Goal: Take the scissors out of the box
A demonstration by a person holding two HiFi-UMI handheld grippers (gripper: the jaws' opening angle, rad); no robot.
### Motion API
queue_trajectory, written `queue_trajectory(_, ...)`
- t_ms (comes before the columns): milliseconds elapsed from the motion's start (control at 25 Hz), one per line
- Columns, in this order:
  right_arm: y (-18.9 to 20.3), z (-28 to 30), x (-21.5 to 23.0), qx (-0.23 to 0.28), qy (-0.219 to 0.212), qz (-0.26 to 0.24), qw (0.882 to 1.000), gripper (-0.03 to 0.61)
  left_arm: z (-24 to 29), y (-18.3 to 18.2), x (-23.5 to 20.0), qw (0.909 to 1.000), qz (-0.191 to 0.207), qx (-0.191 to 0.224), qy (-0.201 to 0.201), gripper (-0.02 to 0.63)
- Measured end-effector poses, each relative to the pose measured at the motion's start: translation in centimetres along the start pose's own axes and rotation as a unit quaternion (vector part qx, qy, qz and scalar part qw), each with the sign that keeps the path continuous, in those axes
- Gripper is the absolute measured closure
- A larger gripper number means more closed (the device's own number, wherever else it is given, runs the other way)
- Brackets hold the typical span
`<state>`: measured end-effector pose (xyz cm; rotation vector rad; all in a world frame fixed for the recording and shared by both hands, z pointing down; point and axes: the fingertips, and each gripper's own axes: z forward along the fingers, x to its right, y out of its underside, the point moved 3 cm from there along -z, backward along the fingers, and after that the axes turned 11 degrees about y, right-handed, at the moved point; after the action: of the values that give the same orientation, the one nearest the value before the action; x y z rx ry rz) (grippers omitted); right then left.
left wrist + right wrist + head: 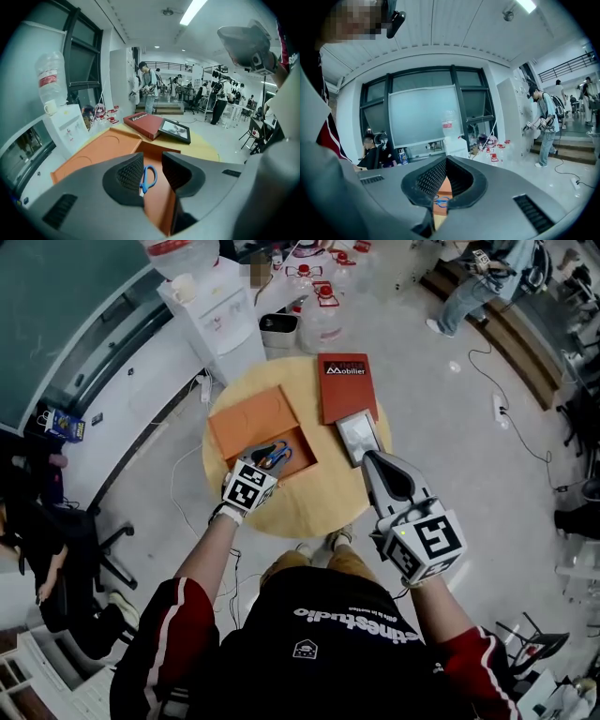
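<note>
Round pale wooden table (314, 505), orange box (246, 418) lying open at left, red flat box (347, 385) at right, framed panel (361, 437) against its near edge.

Bright ceiling strip light (192, 10); fisheye-warped edges; dark corners; sharp focus.

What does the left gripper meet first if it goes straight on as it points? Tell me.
Most likely the blue-handled scissors in the orange box, framed between the left gripper's open jaws; depth is unclear.

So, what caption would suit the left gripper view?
Left gripper, jaws open, lined up on blue-handled scissors in the orange box.
</note>
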<state>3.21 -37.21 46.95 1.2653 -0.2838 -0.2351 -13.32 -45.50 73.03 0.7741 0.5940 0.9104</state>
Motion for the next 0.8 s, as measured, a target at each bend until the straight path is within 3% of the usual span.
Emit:
queue_trajectory(360,1.1,0.4,2.0,-0.023,0.011,0.014,1.0,0.552,4.9,3.8,-2.0,0.9977,-0.009,-0.067,0.008,0.481)
queue_trajectory(800,2.3,1.4,3.4,-0.038,0.005,0.017,0.999,0.551,7.8,5.0,-2.5,0.9886,0.008,-0.15,0.004,0.474)
